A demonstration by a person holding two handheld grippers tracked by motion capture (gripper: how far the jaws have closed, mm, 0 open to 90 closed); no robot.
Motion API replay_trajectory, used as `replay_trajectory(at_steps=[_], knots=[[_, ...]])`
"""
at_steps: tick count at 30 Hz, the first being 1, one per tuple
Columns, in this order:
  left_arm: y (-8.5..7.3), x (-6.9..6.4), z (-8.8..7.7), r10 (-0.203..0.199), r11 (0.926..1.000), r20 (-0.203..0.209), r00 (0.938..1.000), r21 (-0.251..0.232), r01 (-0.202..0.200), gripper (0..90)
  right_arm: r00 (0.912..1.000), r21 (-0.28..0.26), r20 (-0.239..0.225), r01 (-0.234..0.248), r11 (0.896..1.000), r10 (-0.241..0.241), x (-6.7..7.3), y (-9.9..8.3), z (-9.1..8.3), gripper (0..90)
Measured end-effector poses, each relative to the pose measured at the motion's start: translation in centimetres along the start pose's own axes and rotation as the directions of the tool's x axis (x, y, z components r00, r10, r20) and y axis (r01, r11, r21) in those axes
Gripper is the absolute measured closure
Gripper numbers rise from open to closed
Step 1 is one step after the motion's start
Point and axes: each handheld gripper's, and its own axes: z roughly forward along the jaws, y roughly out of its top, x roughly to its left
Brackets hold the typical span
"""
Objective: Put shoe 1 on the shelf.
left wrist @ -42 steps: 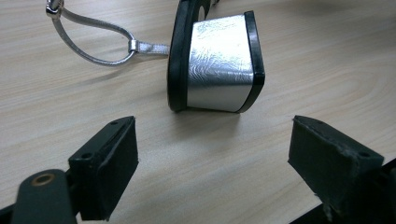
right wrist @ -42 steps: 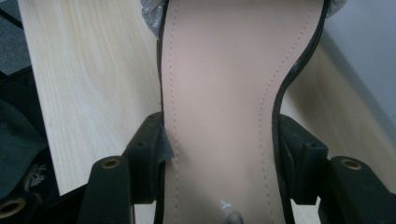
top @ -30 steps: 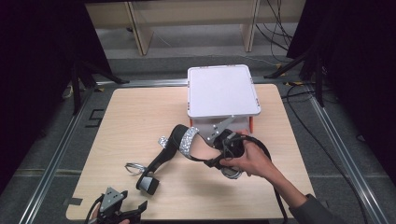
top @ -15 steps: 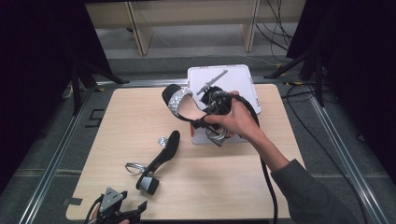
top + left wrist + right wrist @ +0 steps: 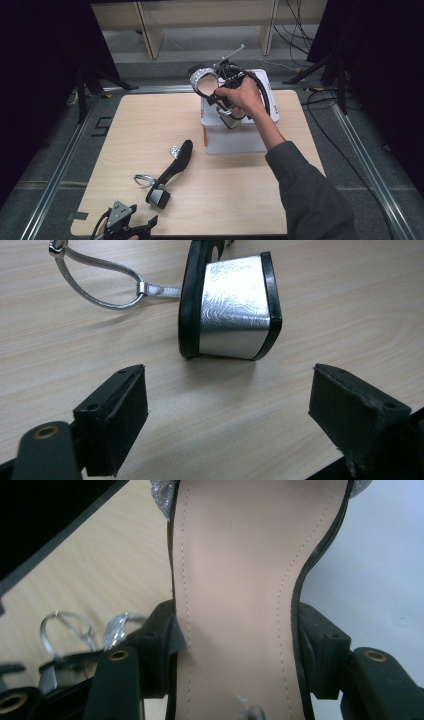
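The right gripper (image 5: 235, 655) holds the first sandal (image 5: 235, 580) clamped across the waist of its sole, one jaw on each edge, above the white box (image 5: 250, 140). By this reading, the lift is done and the set-down on the box remains. The second sandal (image 5: 227, 310) lies on the bench (image 5: 125, 130), its silver block heel just ahead of the left gripper (image 5: 227, 410), whose jaws stand wide and empty. That pickup is not yet begun.

Two high-heeled sandals here: one lifted (image 5: 207, 82), one lying on the counter (image 5: 172, 167). One white box (image 5: 240, 135). Two claws, left (image 5: 131, 231) and right (image 5: 222, 97).
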Motion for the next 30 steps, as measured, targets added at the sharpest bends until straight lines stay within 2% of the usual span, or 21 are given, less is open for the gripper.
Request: replay_trajectory(at_steps=[1, 2, 3, 5, 6, 7, 8, 9, 11, 13, 14, 15, 16, 17, 21, 22, 25, 26, 28, 29, 30], knots=[[0.1, 0.0, 0.0, 0.001, 1.0000, -0.002, 1.0000, -0.001, -0.001, 15.3, 0.9986, -0.008, 0.018, -0.050, 0.999, 0.050, -1.1, 0.6, 0.6, 42.2], [0.1, 0.0, 0.0, 0.001, 1.0000, -0.002, 1.0000, -0.001, -0.001, 15.3, 0.9986, -0.008, 0.018, -0.050, 0.999, 0.050, -1.1, 0.6, 0.6, 42.2], [0.0, 0.0, 0.0, -0.003, 1.0000, 0.000, 1.0000, -0.002, 0.003, 15.3, 0.9939, -0.004, 0.042, -0.102, 0.995, 0.102, -1.9, 1.1, 1.1, 42.3], [0.0, 0.0, 0.0, 0.001, 1.0000, 0.008, 1.0000, -0.004, -0.001, 15.3, 0.9857, 0.003, 0.054, -0.160, 0.987, 0.160, -2.5, 1.5, 1.5, 42.2], [0.0, 0.0, 0.0, 0.001, 1.0000, 0.008, 1.0000, -0.004, -0.001, 15.3, 0.9857, 0.003, 0.054, -0.160, 0.987, 0.160, -2.5, 1.5, 1.5, 42.2], [0.1, -0.1, 0.0, 0.001, 1.0000, 0.007, 1.0000, -0.004, -0.001, 15.3, 0.9772, -0.002, 0.069, -0.201, 0.980, 0.201, -3.2, 1.8, 2.0, 42.3], [0.1, -0.1, 0.0, 0.001, 1.0000, 0.007, 1.0000, -0.004, -0.001, 15.3, 0.9772, -0.002, 0.069, -0.201, 0.980, 0.201, -3.2, 1.8, 2.0, 42.3], [0.1, -0.1, -0.1, 0.000, 0.9999, -0.001, 1.0000, 0.013, 0.000, 15.3, 0.9612, 0.005, 0.080, -0.265, 0.964, 0.264, -3.6, 2.0, 2.5, 42.2], [0.1, -0.1, -0.2, 0.002, 0.9999, -0.001, 1.0000, 0.016, -0.002, 15.3, 0.9580, 0.004, 0.081, -0.276, 0.961, 0.275, -3.8, 2.0, 2.7, 42.1], [0.1, -0.1, 0.0, 0.004, 1.0000, 0.010, 0.9999, -0.007, -0.004, 15.3, 0.9374, 0.020, 0.100, -0.337, 0.941, 0.334, -3.9, 2.4, 3.0, 42.1], [0.1, -0.1, -0.1, 0.006, 1.0000, 0.012, 0.9999, -0.007, -0.006, 15.3, 0.9353, 0.017, 0.117, -0.338, 0.941, 0.334, -4.0, 2.5, 3.1, 42.0], [0.0, -0.1, -0.1, 0.017, 0.9999, 0.014, 0.9998, -0.004, -0.016, 15.3, 0.9235, 0.018, 0.134, -0.365, 0.931, 0.359, -4.1, 2.7, 3.3, 42.0], [0.0, -0.1, -0.1, 0.017, 0.9999, 0.014, 0.9998, -0.004, -0.016, 15.3, 0.9235, 0.018, 0.134, -0.365, 0.931, 0.359, -4.1, 2.7, 3.3, 42.0], [0.1, -0.1, 0.0, 0.014, 0.9999, 0.020, 0.9997, -0.008, -0.014, 15.3, 0.9108, 0.012, 0.157, -0.389, 0.921, 0.382, -4.2, 2.7, 3.5, 42.0], [0.1, -0.2, 0.1, 0.015, 0.9999, 0.024, 0.9996, -0.009, -0.015, 15.3, 0.9054, 0.002, 0.169, -0.395, 0.919, 0.389, -4.5, 2.6, 3.7, 41.8], [0.1, -0.2, 0.1, 0.018, 0.9998, 0.027, 0.9995, -0.009, -0.018, 15.3, 0.8972, 0.005, 0.175, -0.413, 0.911, 0.406, -4.3, 2.7, 3.7, 41.8], [0.1, -0.2, 0.0, 0.015, 0.9998, 0.022, 0.9996, -0.010, -0.014, 15.3, 0.8852, 0.001, 0.191, -0.432, 0.902, 0.424, -4.3, 2.7, 3.9, 41.5], [0.0, -0.2, 0.0, 0.011, 0.9999, 0.022, 0.9997, -0.009, -0.011, 15.3, 0.8895, 0.000, 0.192, -0.422, 0.906, 0.415, -4.3, 2.6, 4.0, 41.4], [0.1, -0.2, 0.1, 0.022, 0.9997, 0.027, 0.9994, -0.010, -0.022, 15.3, 0.8900, 0.003, 0.190, -0.423, 0.906, 0.414, -4.4, 2.6, 4.0, 41.2], [0.1, -0.2, 0.0, 0.017, 0.9998, 0.021, 0.9996, -0.009, -0.017, 15.3, 0.8840, -0.003, 0.194, -0.433, 0.901, 0.425, -4.3, 2.5, 4.2, 40.4], [0.1, -0.2, 0.0, 0.017, 0.9998, 0.021, 0.9996, -0.009, -0.017, 15.2, 0.8840, -0.003, 0.194, -0.433, 0.901, 0.425, -4.3, 2.5, 4.2, 40.4]])
